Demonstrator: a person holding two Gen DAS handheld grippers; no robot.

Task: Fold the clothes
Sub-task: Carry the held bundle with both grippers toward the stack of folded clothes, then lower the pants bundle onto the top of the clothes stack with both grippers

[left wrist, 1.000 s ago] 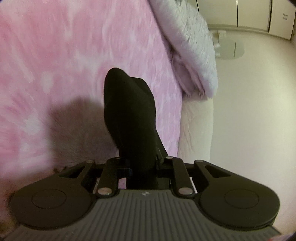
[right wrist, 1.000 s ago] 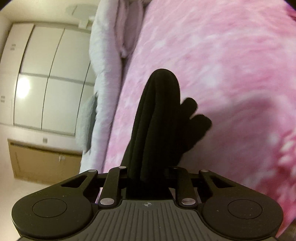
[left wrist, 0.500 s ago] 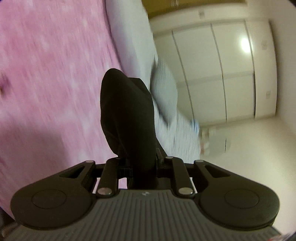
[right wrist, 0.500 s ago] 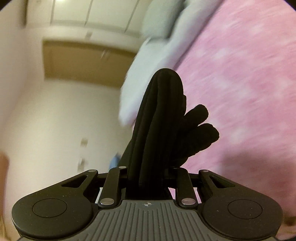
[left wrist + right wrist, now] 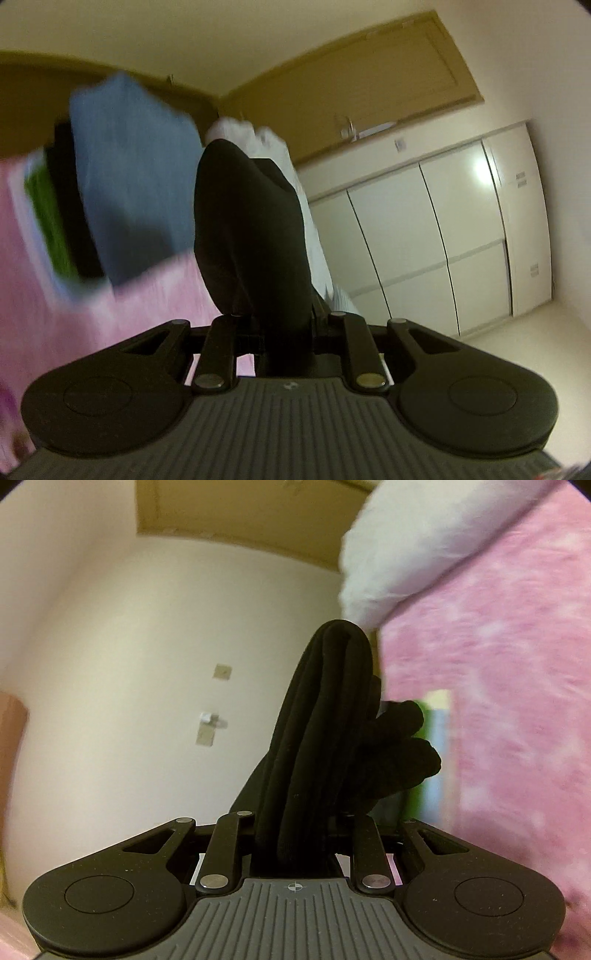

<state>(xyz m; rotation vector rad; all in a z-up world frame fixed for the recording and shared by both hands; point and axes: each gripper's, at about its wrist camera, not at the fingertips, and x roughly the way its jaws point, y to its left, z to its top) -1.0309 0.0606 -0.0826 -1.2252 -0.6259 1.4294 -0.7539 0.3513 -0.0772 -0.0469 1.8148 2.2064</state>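
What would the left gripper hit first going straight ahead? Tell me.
Probably the white bedding at the pink blanket's edge; the black garment clamped in the left gripper hides that line, and depth is unclear.

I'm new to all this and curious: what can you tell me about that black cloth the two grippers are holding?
The black garment is a dark, matte, soft-looking fabric. In the right gripper it is bunched into thick folds, with rounded lumps bulging to one side. In the left gripper it forms one smooth hump. Both grippers pinch it, and it hides their fingers. What kind of garment it is cannot be told.
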